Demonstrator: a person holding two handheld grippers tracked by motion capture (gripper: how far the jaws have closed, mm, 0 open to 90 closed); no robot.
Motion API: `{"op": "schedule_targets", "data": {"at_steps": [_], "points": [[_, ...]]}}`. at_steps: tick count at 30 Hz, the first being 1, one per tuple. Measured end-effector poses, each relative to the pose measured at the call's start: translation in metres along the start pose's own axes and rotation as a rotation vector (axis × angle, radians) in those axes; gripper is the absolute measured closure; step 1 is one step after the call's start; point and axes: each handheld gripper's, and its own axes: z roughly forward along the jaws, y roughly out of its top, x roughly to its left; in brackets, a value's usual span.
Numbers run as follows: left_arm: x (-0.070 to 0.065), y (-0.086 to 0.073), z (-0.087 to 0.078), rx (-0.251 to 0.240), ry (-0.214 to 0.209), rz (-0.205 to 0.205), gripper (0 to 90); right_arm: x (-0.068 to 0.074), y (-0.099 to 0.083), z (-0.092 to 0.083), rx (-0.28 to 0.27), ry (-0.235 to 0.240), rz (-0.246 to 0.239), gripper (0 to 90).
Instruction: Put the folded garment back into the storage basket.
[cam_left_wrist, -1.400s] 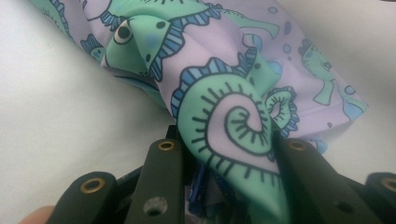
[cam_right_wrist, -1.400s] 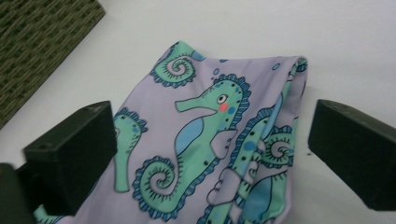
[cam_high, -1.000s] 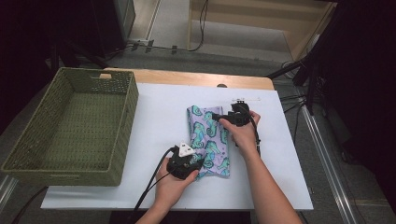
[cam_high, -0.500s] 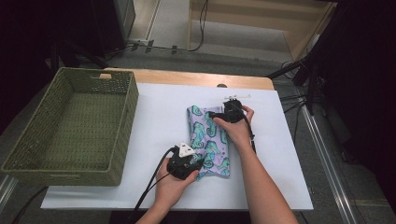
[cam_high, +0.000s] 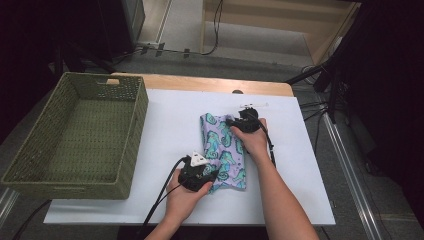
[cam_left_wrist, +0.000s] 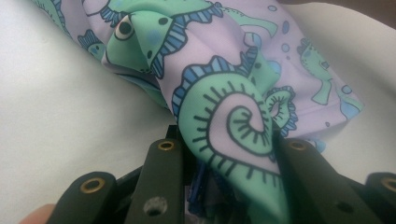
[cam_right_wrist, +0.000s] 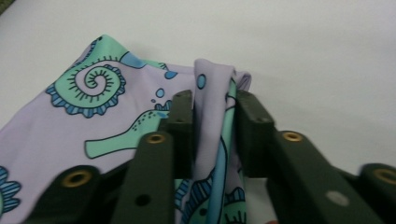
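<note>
the high view looks forward and down from above the person's side of the table (cam_high: 165, 125) — far enough back to take in the whole top, a basket (cam_high: 75, 140) at the left and floor beyond. the left gripper view sits very close behind its own jaws, facing along them at a patterned cloth (cam_left_wrist: 243, 88). the right gripper view is just as near, facing the cloth (cam_right_wrist: 98, 116) from another end. all three share that cloth (cam_high: 225, 150) — and the white tabletop around it.

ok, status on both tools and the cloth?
Left tool shut on lilac seahorse-print cloth. Right tool just closed, pinching its far fold. Nothing blocking.
</note>
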Motion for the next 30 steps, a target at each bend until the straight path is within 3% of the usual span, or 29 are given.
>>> {"op": "schedule_targets", "data": {"at_steps": [3, 4, 7, 11, 16, 19, 30], "points": [[-0.001, 0.0, 0.0, -0.002, 0.002, 0.005, 71.1, -0.002, -0.001, 0.0, 0.014, 0.062, 0.048, 80.0], [0.0, 0.0, -0.001, -0.001, -0.004, 0.002, 71.4, -0.002, -0.001, -0.001, 0.012, 0.063, 0.044, 80.9], [0.002, 0.001, -0.003, -0.014, -0.026, -0.006, 72.5, -0.001, -0.001, -0.006, -0.026, 0.09, 0.058, 82.0], [0.005, 0.001, -0.007, -0.042, -0.053, -0.016, 73.7, -0.001, 0.004, -0.021, -0.075, 0.131, 0.123, 82.4], [0.006, 0.001, -0.014, -0.085, -0.051, -0.004, 74.3, -0.003, 0.01, -0.036, -0.116, 0.113, 0.123, 82.6], [0.006, 0.003, -0.02, -0.104, -0.044, 0.007, 74.4, -0.003, 0.012, -0.043, -0.141, 0.126, 0.131, 82.6], [0.008, 0.007, -0.03, -0.124, -0.035, 0.015, 74.4, 0.005, 0.019, -0.056, -0.184, 0.13, 0.105, 82.6]]}}
